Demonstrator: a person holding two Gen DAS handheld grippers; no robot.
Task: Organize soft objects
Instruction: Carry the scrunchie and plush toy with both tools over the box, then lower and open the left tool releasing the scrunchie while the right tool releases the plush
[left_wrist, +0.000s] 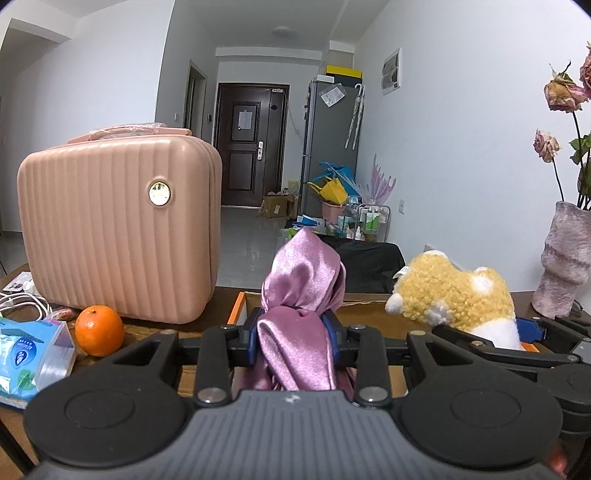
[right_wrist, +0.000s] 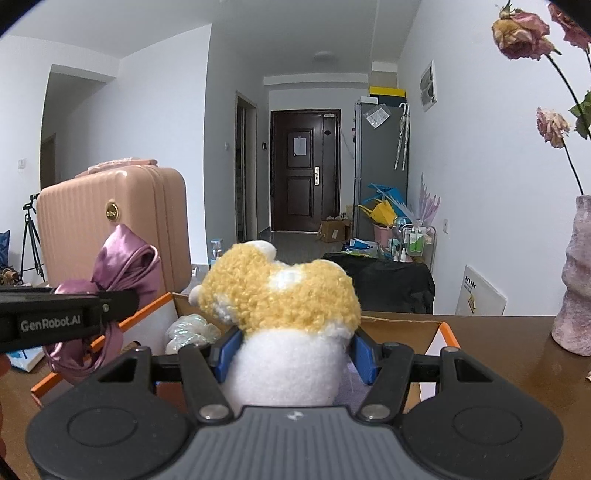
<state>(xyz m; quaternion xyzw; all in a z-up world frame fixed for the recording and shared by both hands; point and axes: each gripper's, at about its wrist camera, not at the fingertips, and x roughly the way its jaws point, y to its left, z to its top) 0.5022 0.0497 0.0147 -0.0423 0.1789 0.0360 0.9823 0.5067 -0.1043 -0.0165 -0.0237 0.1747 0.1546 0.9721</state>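
A pink satin cloth (left_wrist: 295, 314) is clamped in the left gripper (left_wrist: 293, 334) jaws and a plush toy (right_wrist: 280, 317) in the right gripper (right_wrist: 290, 356) jaws, both held above the open cardboard box (right_wrist: 399, 325), neither yet dropped in.

Your suitcase (left_wrist: 118, 225) sits at desk's (right_wrist: 517, 354) left w/ orange (left_wrist: 99, 330) in front. Box (right_wrist: 406, 321) is mid-desk. Vase (right_wrist: 576, 295) stands at right edge.

white walls (right_wrist: 122, 110), dark door (right_wrist: 304, 170)

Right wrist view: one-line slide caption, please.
Right gripper clamps a plush toy above an open box.
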